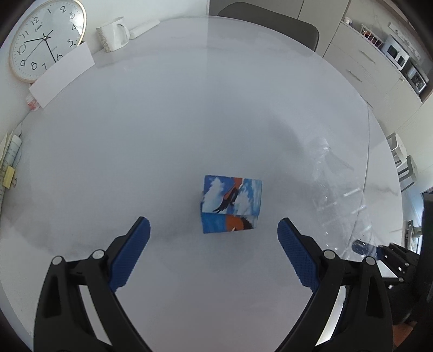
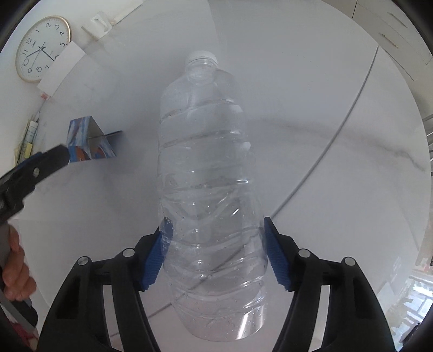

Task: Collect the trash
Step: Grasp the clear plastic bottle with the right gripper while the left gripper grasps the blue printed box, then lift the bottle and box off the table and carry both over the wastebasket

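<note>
A small blue carton (image 1: pixel 231 201) printed with clouds and a bird lies on the white round table (image 1: pixel 162 135). My left gripper (image 1: pixel 213 223) hangs open over it, blue pads wide apart on either side of the carton's near end and not touching it. A clear empty plastic bottle (image 2: pixel 208 168) with a white cap stands on the table, and my right gripper (image 2: pixel 215 223) has both blue pads pressed against its lower body. The same bottle (image 1: pixel 333 184) shows faintly in the left wrist view, right of the carton. In the right wrist view, one left finger (image 2: pixel 48 159) reaches to the carton (image 2: pixel 89 140).
A wall clock (image 1: pixel 46 40), a white mug (image 1: pixel 113 33) and a white card (image 1: pixel 63 73) sit at the table's far left edge. Papers (image 1: pixel 10 159) lie at the left rim. A dark chair (image 1: pixel 270 24) stands behind the table, cabinets with a microwave (image 1: pixel 396 52) beyond. A hand (image 2: pixel 16 273) holds the left gripper.
</note>
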`<control>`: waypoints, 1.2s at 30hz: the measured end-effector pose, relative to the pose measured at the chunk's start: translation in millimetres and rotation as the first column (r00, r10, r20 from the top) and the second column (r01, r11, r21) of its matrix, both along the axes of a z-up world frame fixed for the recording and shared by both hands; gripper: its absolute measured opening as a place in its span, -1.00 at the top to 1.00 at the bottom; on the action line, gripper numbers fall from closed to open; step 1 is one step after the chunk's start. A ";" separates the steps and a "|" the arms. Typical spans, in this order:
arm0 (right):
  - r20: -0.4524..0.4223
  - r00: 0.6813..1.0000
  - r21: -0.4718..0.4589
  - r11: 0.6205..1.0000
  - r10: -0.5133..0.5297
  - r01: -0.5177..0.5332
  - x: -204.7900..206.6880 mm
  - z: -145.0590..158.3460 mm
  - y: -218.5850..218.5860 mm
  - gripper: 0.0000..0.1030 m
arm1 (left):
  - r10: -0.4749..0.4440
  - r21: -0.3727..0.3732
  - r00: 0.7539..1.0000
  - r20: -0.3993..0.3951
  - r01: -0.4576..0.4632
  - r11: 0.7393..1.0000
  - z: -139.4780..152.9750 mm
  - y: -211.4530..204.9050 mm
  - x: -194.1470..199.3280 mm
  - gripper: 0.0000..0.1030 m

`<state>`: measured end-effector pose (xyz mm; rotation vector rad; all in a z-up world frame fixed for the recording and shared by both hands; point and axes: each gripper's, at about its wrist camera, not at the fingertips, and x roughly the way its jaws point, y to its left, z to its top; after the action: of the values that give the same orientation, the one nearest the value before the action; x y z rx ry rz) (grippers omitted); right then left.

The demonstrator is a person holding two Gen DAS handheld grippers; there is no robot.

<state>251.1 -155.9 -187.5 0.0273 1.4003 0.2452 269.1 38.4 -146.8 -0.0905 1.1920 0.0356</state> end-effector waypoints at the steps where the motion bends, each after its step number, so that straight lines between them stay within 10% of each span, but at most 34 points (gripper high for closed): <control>1: -0.002 1.000 -0.001 1.000 -0.006 0.006 -3.6 1.7 -8.0 -0.31 | -0.001 0.008 1.000 -0.005 0.001 1.000 -3.8 -3.9 5.5 -0.76; 8: -0.002 0.999 -0.030 0.999 -0.032 0.032 -17.3 9.5 -43.8 -0.31 | 0.000 0.045 0.999 -0.037 0.002 0.999 -27.3 -18.1 32.0 -0.77; 13: -0.021 0.999 -0.025 0.999 -0.042 0.041 -13.1 1.6 -45.9 -0.31 | -0.026 0.014 0.996 -0.085 0.028 1.000 -37.4 -20.4 40.1 0.04; 36: -0.008 0.997 0.163 0.983 -0.082 0.082 -80.2 32.4 -91.3 -0.28 | -0.118 -0.043 0.993 -0.024 0.116 0.992 10.8 -50.1 -81.1 0.05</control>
<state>170.9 -247.3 -155.0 0.2199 1.3738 0.2911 188.0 -11.8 -136.0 -0.0563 1.2232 -0.0911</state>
